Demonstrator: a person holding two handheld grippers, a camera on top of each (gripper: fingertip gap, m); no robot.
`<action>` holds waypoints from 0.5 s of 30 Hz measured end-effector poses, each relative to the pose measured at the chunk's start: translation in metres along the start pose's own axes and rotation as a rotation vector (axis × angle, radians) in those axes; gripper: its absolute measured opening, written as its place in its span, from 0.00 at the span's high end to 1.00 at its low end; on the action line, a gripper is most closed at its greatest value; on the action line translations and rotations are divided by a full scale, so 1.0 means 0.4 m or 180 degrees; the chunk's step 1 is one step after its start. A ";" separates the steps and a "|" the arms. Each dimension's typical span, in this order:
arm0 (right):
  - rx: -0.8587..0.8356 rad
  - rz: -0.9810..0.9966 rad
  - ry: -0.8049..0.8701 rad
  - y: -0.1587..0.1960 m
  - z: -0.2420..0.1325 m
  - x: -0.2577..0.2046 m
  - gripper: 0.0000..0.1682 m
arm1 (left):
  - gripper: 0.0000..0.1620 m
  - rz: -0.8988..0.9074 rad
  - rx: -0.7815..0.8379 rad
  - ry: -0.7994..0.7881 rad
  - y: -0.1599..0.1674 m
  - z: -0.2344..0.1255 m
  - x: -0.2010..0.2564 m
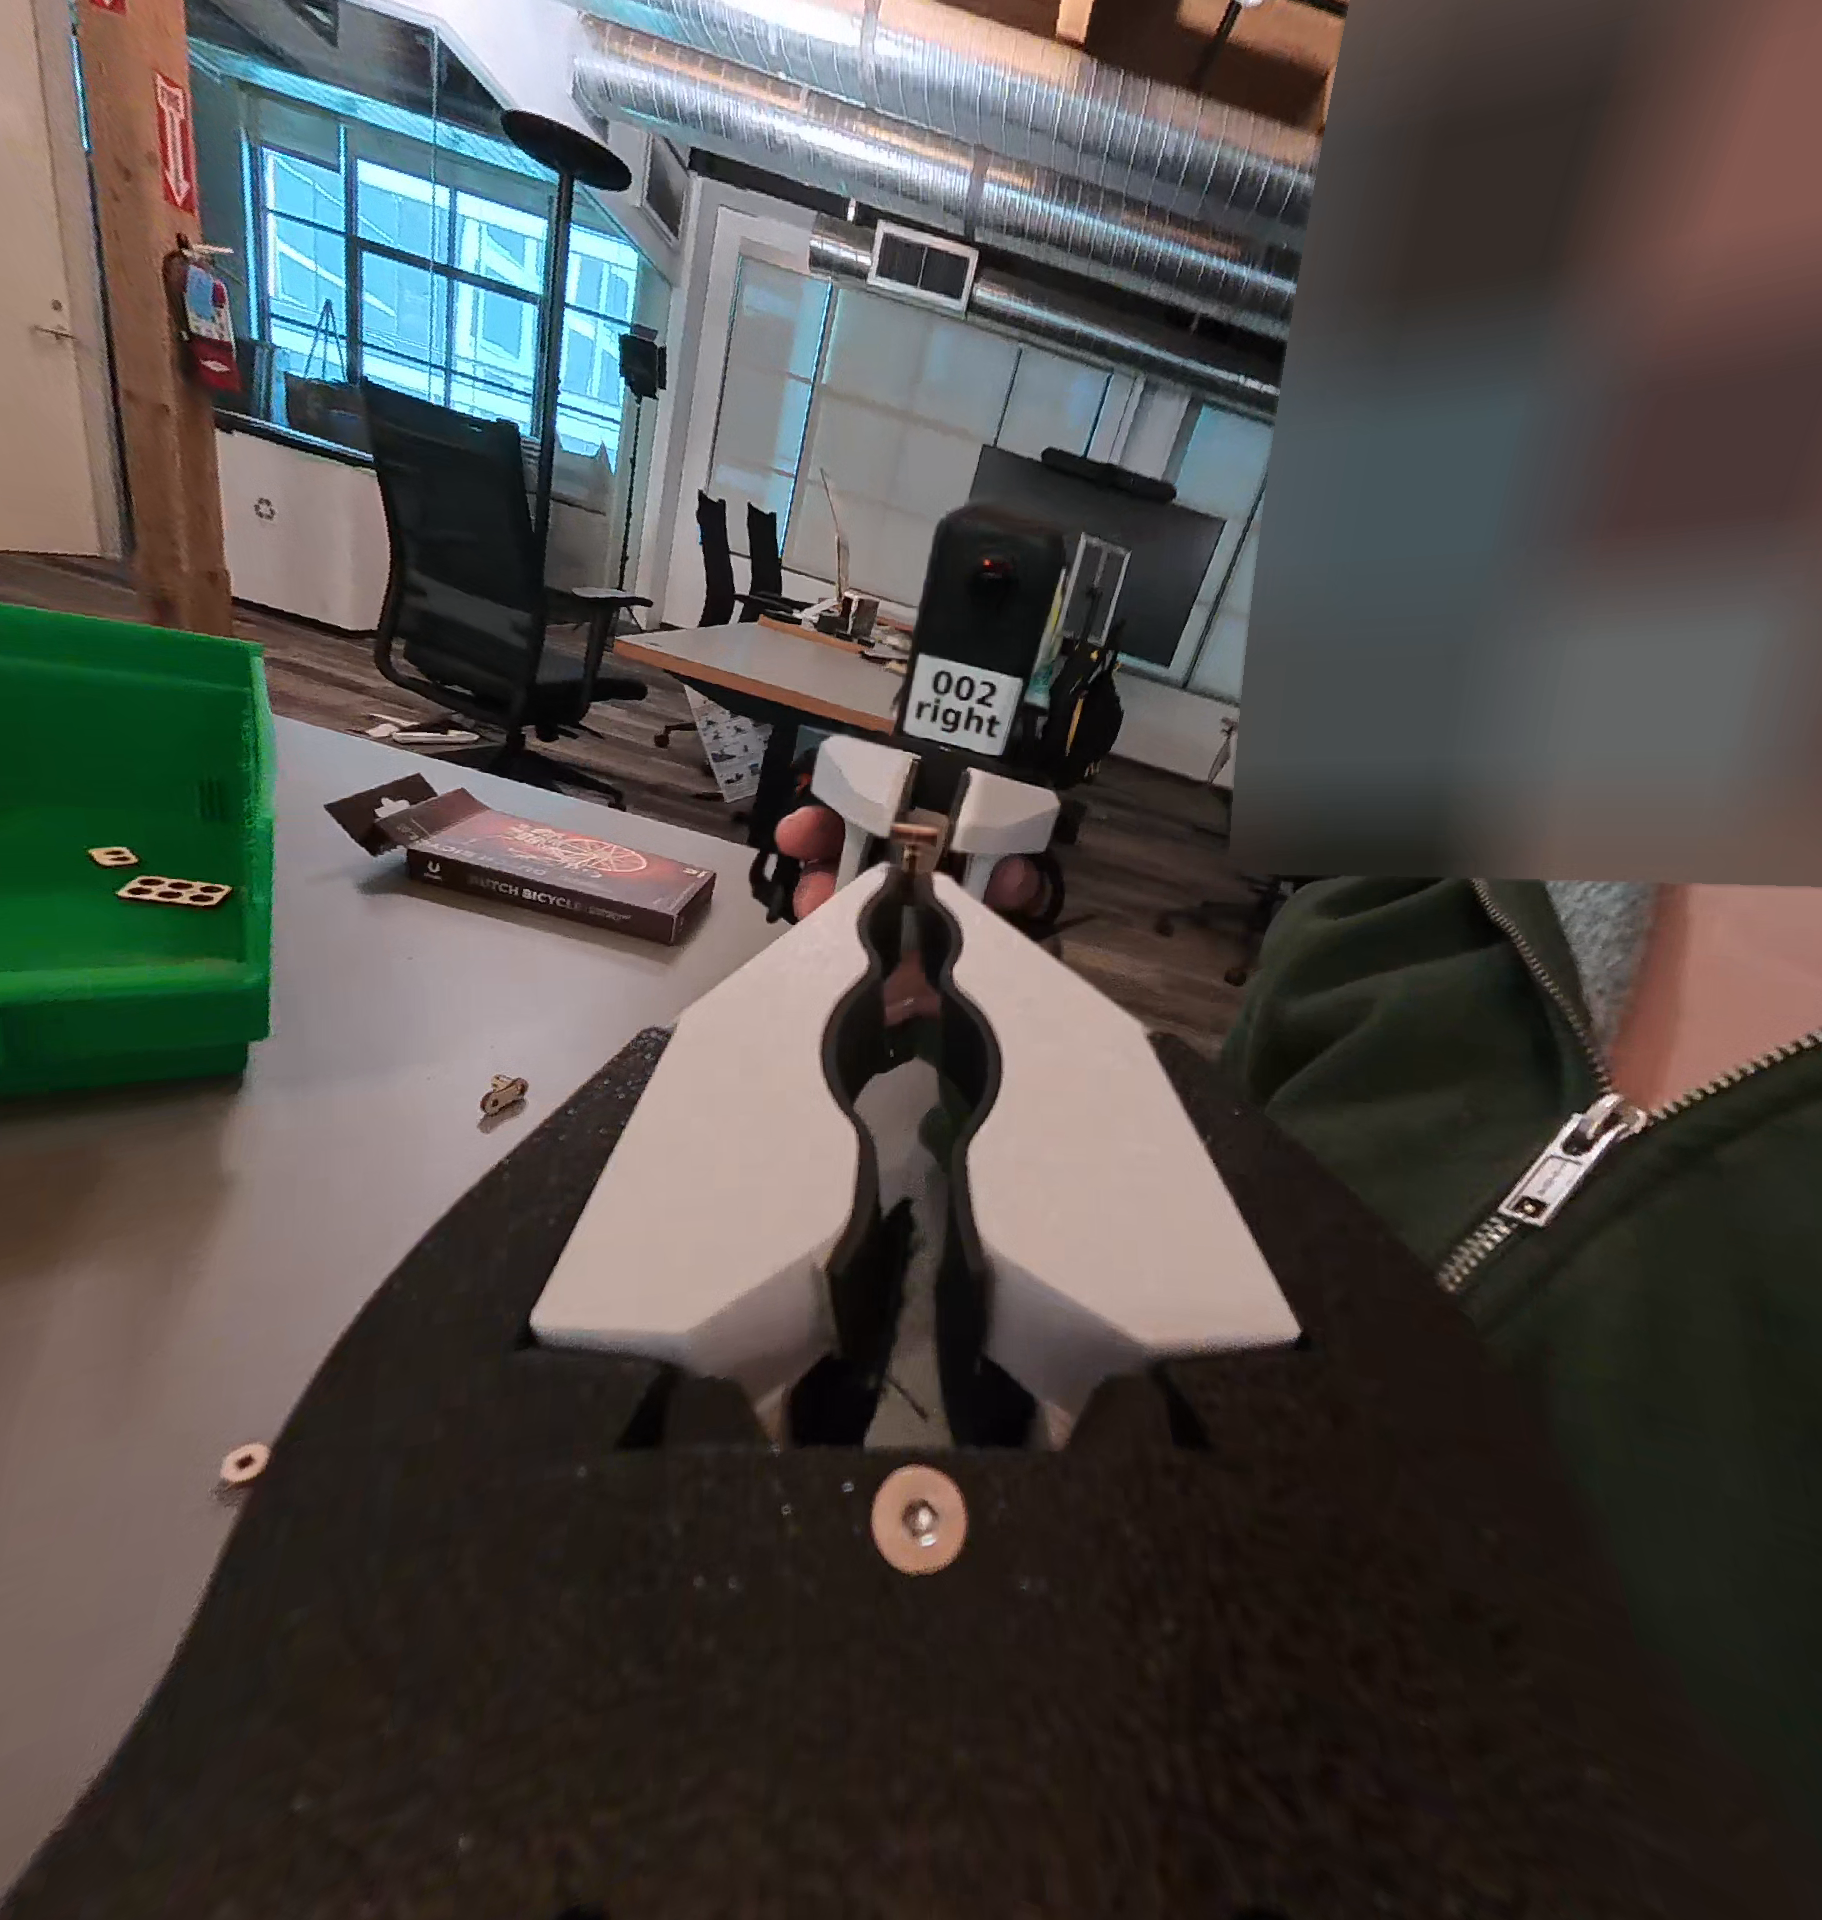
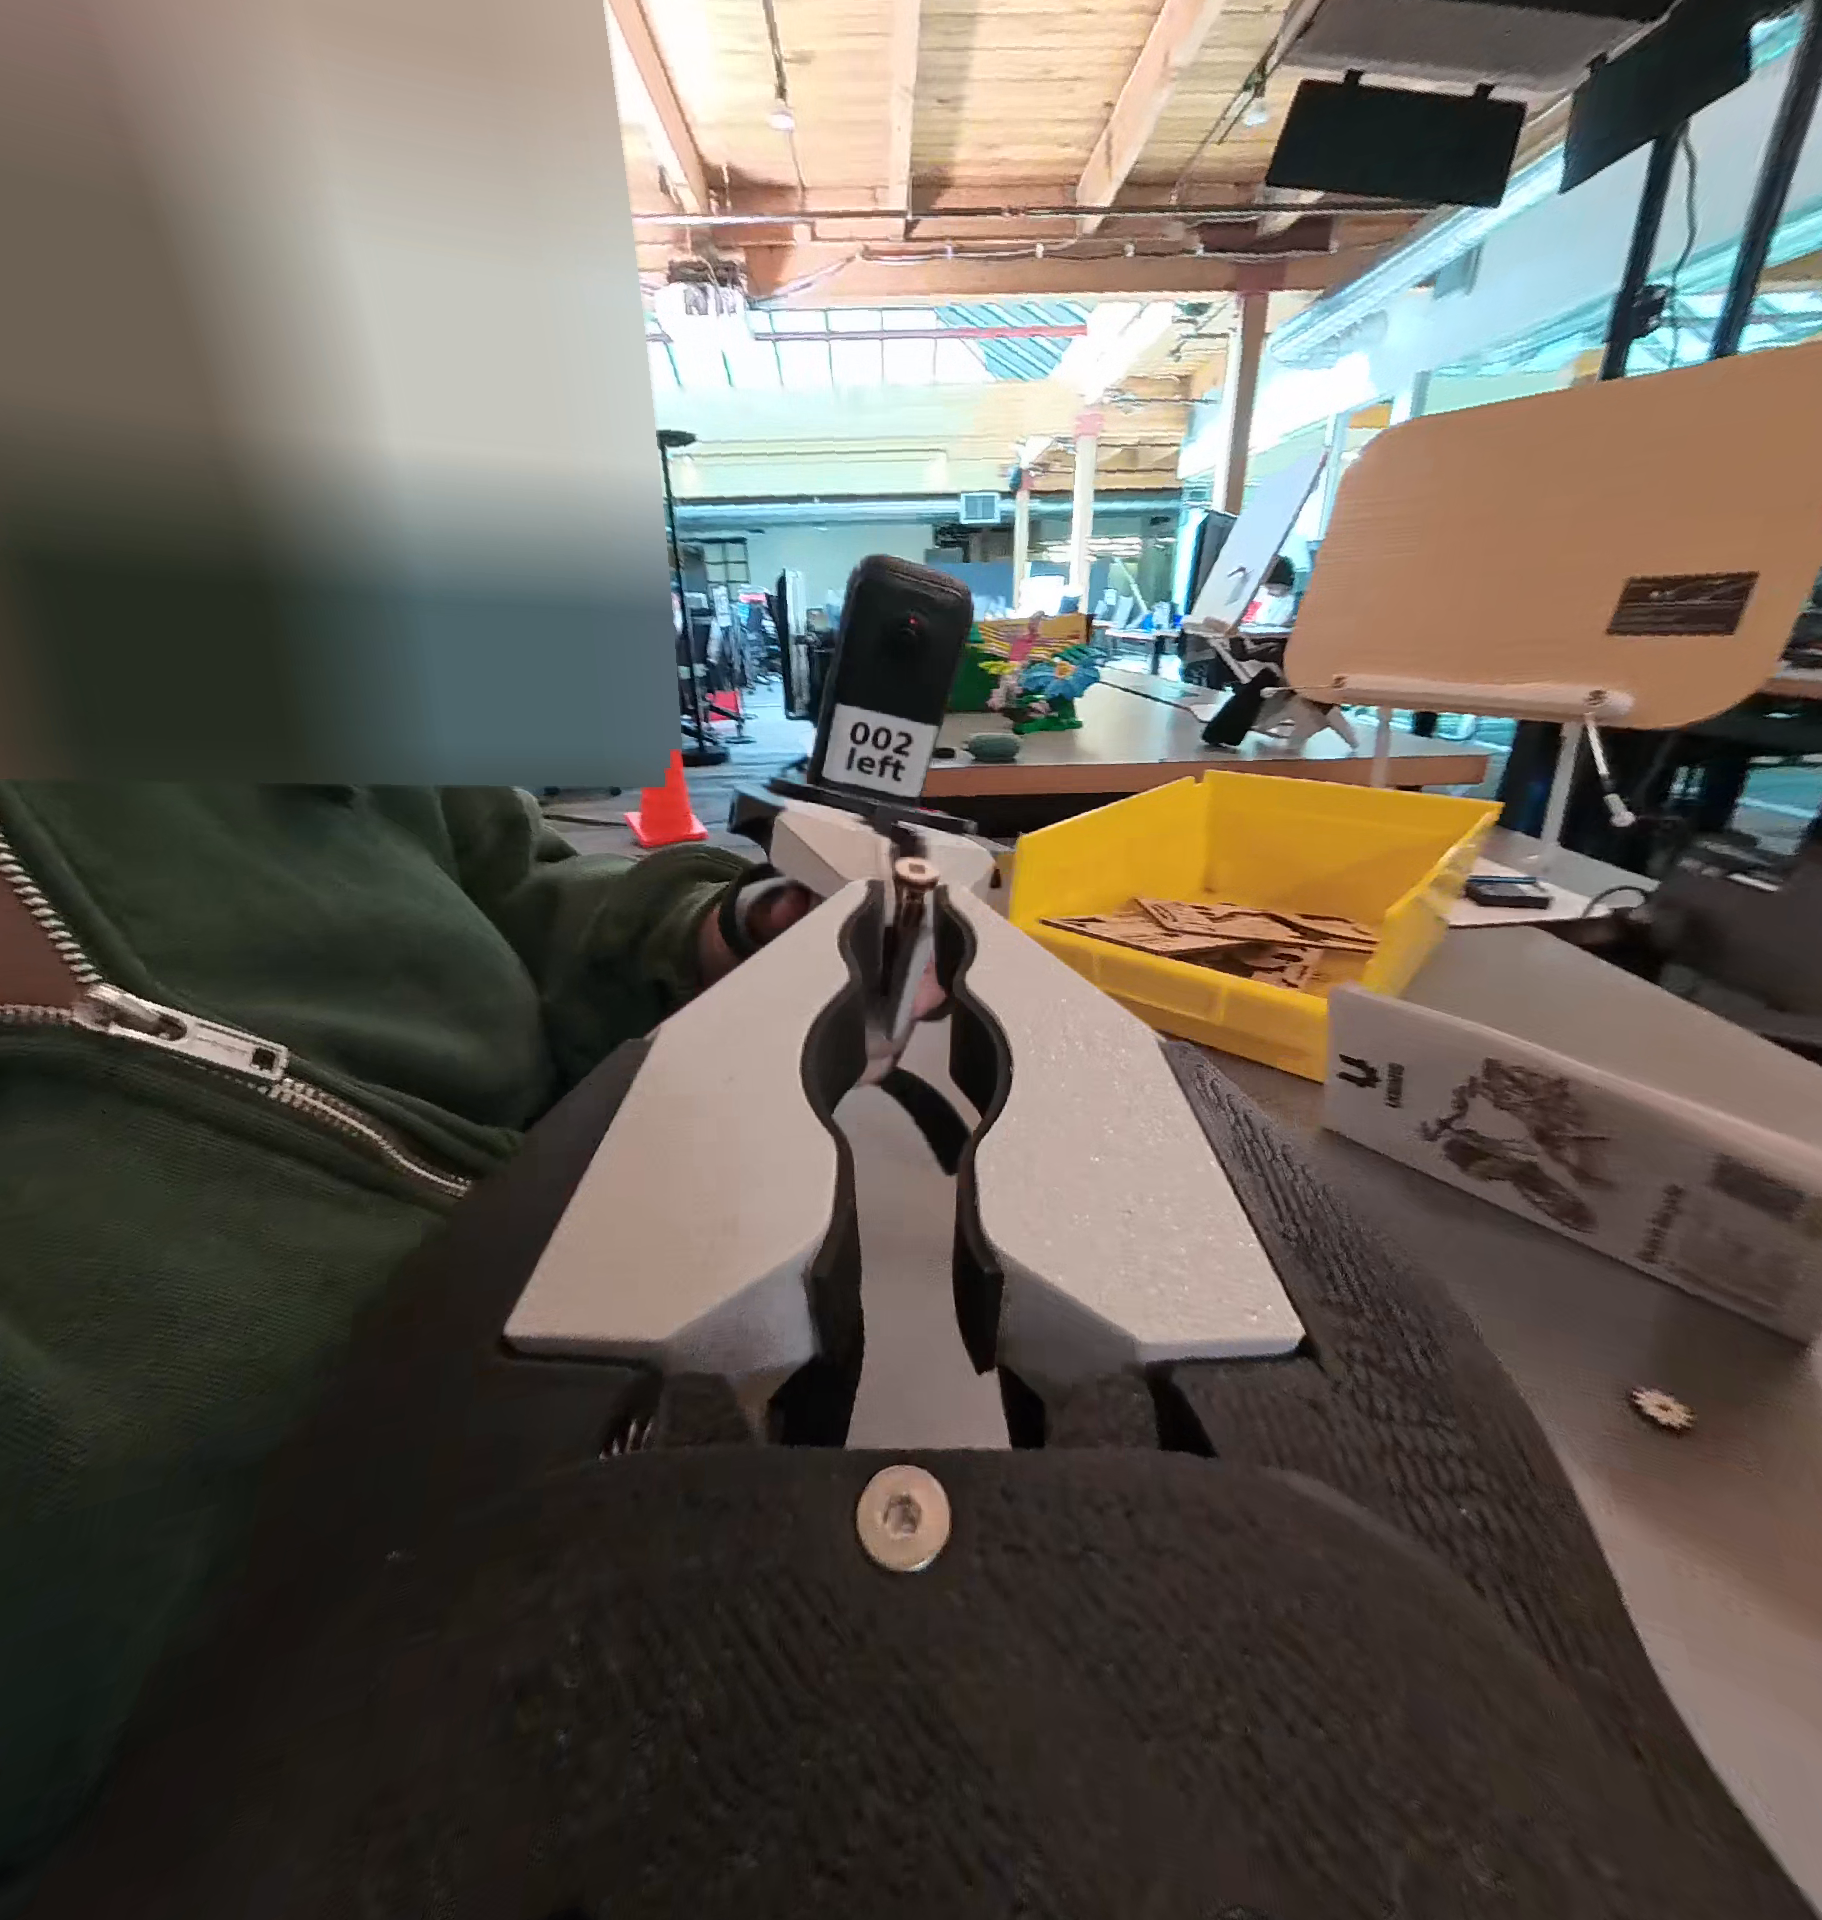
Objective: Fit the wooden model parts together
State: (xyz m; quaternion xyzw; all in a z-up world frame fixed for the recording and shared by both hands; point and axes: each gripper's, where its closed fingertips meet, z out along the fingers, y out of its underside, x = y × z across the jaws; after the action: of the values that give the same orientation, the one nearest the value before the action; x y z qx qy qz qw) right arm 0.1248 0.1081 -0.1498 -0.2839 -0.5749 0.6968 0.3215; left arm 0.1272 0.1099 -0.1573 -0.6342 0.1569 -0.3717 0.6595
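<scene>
My left gripper [image 1: 902,883] and right gripper [image 2: 912,883] meet tip to tip, each pinching a small wooden part [image 1: 915,834], axes roughly aligned.

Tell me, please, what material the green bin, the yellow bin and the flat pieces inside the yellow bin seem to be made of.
The green bin and the yellow bin look like moulded plastic: solid colour, smooth walls with a slight sheen. The flat pieces in the yellow bin look like thin, unfinished wood sheet: matt tan faces with darker edges and cut-out shapes, possibly laser-cut.
</scene>
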 end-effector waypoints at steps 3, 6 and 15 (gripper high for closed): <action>-0.0023 0.0099 -0.0094 0.006 0.005 -0.007 0.96 | 1.00 0.0124 -0.0078 0.0015 0.011 0.006 0.008; -0.0070 0.0117 -0.0169 0.012 0.011 -0.016 0.96 | 1.00 0.0220 -0.0133 0.0039 0.017 0.011 0.016; -0.0551 -0.1231 0.0731 0.035 0.003 0.043 0.96 | 0.83 -0.0027 -0.0143 -0.0450 0.008 -0.011 -0.054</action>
State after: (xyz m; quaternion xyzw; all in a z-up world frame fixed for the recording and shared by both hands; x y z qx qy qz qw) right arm 0.1113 0.1188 -0.1638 -0.2723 -0.6358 0.5336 0.4867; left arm 0.1108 0.1213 -0.1669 -0.6742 0.1155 -0.3252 0.6530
